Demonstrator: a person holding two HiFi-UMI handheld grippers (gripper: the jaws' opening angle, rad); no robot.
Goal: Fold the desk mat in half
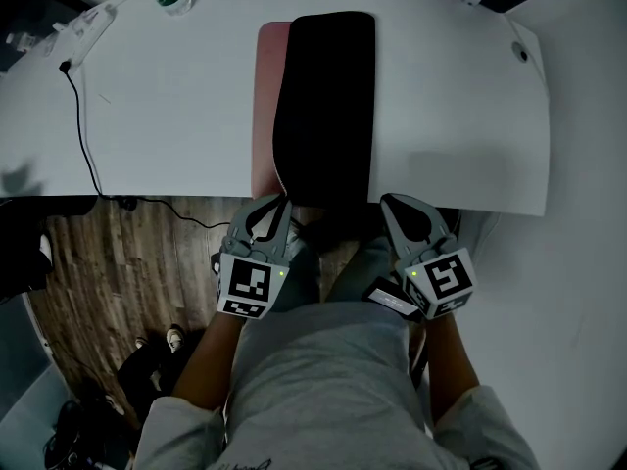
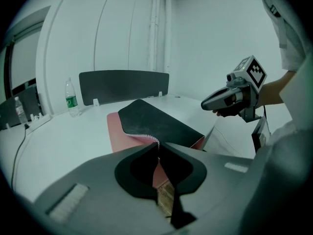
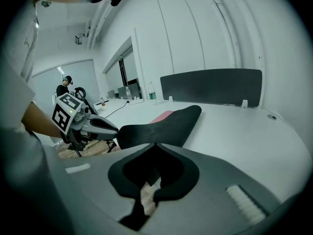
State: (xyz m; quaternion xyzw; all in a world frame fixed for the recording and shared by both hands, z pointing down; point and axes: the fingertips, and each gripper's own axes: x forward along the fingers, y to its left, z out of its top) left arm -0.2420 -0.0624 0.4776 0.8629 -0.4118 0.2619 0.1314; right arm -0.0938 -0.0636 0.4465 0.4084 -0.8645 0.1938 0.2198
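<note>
As the head view looks down, the desk mat (image 1: 328, 106) lies at upper centre on the white desk (image 1: 167, 116). Its black face is folded over, and a pink strip shows along its left. The left gripper (image 1: 283, 202) and right gripper (image 1: 386, 202) clench its near corners at the desk edge. Wood floor (image 1: 127, 262) fills the lower left.

Left gripper view: the jaws pinch a lifted, stitched edge, pink beneath. A bottle (image 2: 72, 98) and a dark partition (image 2: 122, 84) stand behind.

Right gripper view: the jaws are closed on the raised black fold, with white walls beyond.
</note>
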